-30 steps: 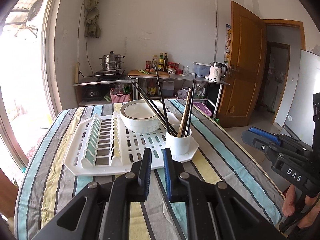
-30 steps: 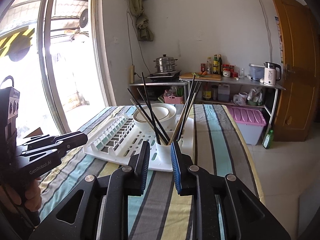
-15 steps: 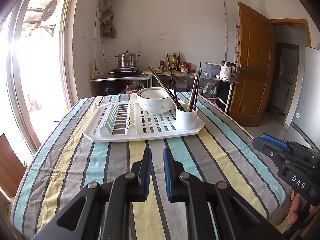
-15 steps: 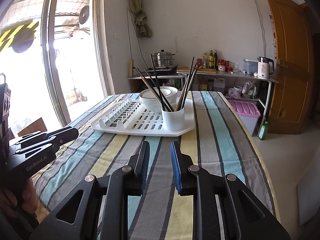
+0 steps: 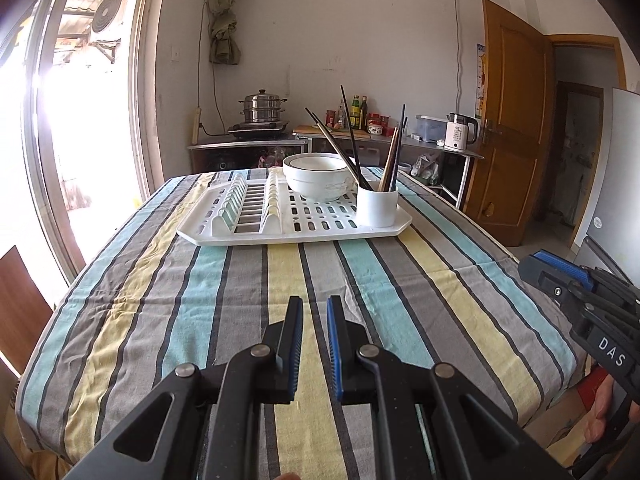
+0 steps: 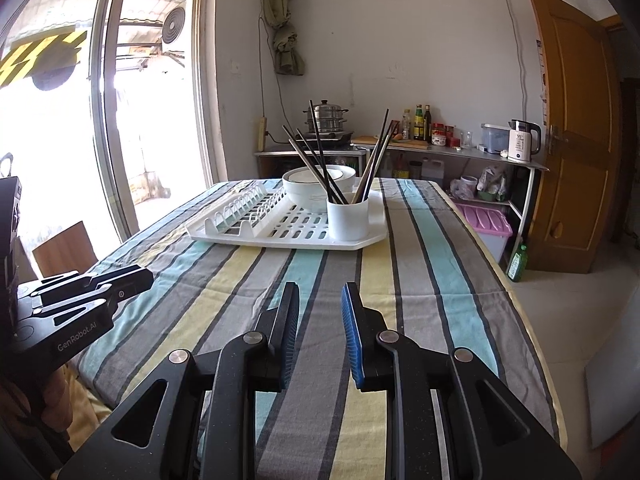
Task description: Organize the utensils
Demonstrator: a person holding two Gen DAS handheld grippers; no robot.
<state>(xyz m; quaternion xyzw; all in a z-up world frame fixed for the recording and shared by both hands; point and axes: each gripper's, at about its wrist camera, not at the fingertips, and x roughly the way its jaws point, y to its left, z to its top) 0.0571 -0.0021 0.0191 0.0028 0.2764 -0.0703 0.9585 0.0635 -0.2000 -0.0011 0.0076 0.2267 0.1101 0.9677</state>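
Note:
A white cup [image 5: 377, 208] [image 6: 348, 218] stands at the near right corner of a white dish rack [image 5: 280, 234] [image 6: 280, 238], holding several dark and wooden chopsticks [image 5: 352, 144] [image 6: 320, 152] that fan outward. Behind it on the rack sits a white bowl [image 5: 316, 178] [image 6: 308, 190]. My left gripper [image 5: 314, 304] [image 6: 120, 280] hovers low over the striped cloth, well short of the rack, nearly shut with only a slim gap and nothing in it. My right gripper [image 6: 320, 290] [image 5: 560, 272] is beside it at the table's right side, open and empty.
The striped tablecloth [image 5: 240, 300] covers the table, whose right edge [image 6: 516, 300] drops to the floor. A brown chair back [image 5: 20, 300] stands at the left. A counter [image 5: 400, 140] with a steamer pot, bottles and kettle lines the back wall; a pink box [image 6: 484, 224] sits below.
Both grippers have drawn back from the dish rack and sunk lower; the rack and cup now look smaller and farther off. Neither jaw gap has changed.

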